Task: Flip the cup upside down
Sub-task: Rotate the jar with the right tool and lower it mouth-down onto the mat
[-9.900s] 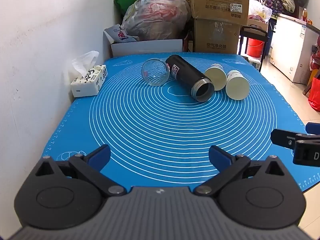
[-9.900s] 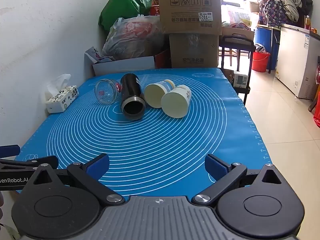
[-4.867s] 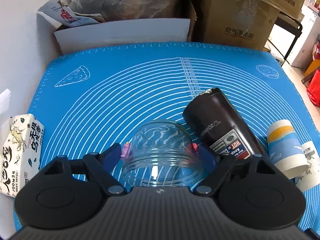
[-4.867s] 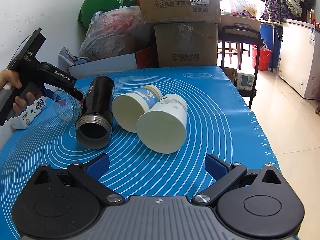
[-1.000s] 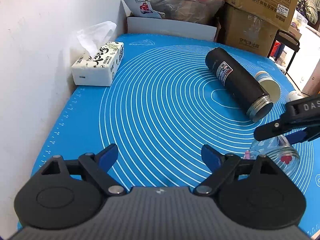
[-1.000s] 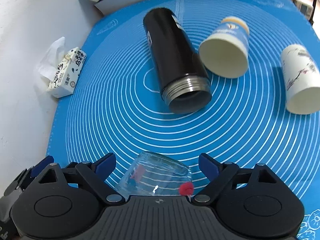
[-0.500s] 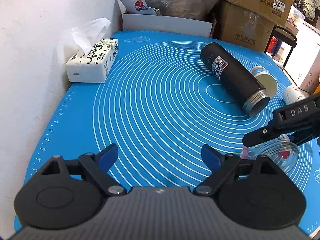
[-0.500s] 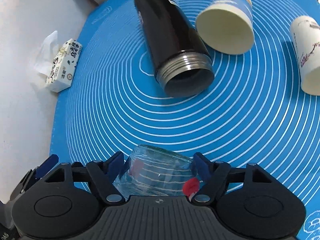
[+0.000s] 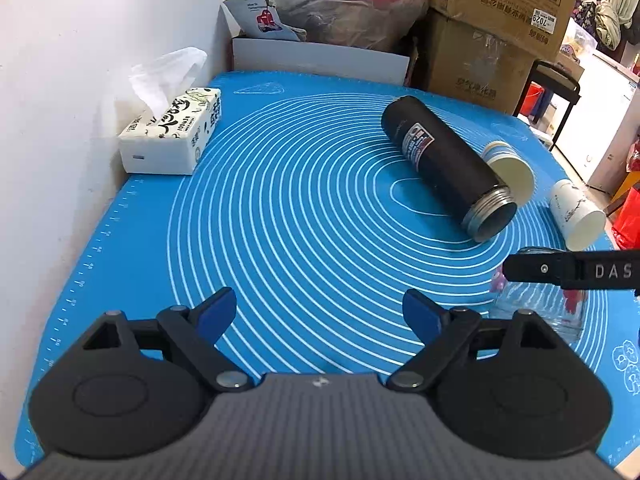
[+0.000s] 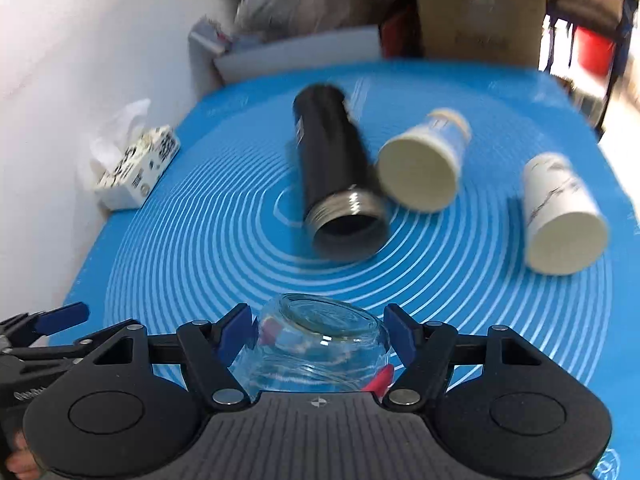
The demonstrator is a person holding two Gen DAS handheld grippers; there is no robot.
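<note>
A clear glass cup (image 10: 320, 344), base up & mouth down near the desk's (image 9: 280, 200) front-right edge, is held between the right tool's (image 10: 320, 334) narrowed blue pads, w/ the left tool (image 9: 320, 312) wide open & empty beside it.

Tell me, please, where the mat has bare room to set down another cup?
The widest bare stretch of mat runs between the tissue box and the flask, down to the left gripper. The right side is crowded: flask, two paper cups, glass.
</note>
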